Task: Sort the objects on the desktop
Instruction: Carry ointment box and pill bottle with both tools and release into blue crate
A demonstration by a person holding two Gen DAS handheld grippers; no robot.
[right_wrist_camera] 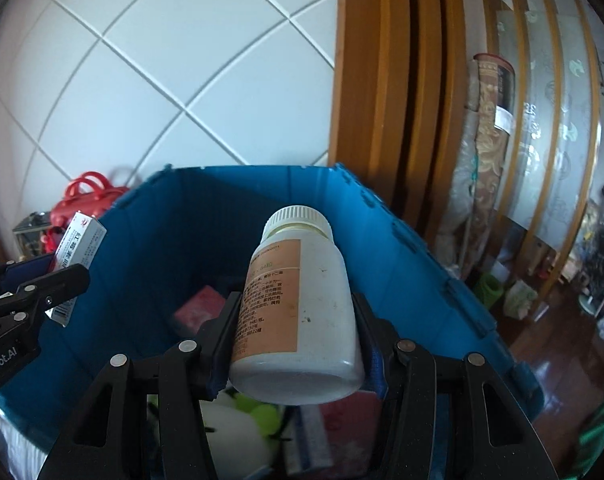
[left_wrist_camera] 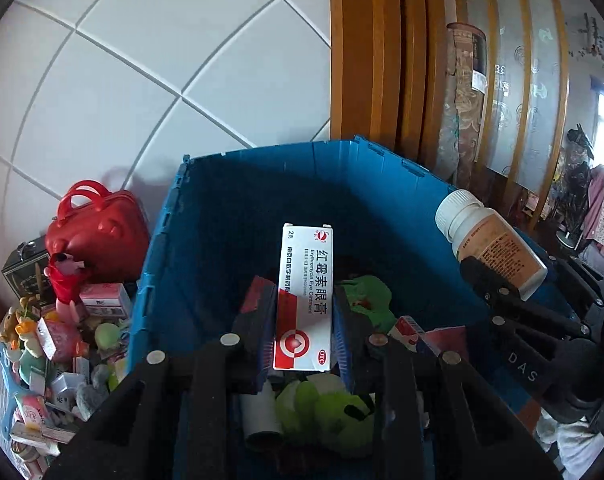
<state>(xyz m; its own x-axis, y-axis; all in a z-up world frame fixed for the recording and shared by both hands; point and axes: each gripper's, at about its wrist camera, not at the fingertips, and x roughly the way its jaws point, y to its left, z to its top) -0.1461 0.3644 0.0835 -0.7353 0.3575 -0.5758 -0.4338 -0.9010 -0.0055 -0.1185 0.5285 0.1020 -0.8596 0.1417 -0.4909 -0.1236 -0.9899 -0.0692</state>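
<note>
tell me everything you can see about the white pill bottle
The white pill bottle looks like plastic, with a ribbed white screw cap, closed, and an orange-tan label of small printed text on one side. It is clamped across its body between the pads of the right gripper, cap pointing away from the camera and tilted upward, held in the air over the open blue crate.

— What stood behind it all?
— A white tiled wall [left_wrist_camera: 142, 60] on the left, a wooden frame [left_wrist_camera: 366, 52] on the right.
— Farther right?
— A patterned roll [right_wrist_camera: 490, 128] leaned upright against frosted panels [right_wrist_camera: 558, 120], above a dark wood floor [right_wrist_camera: 562, 364].
</note>
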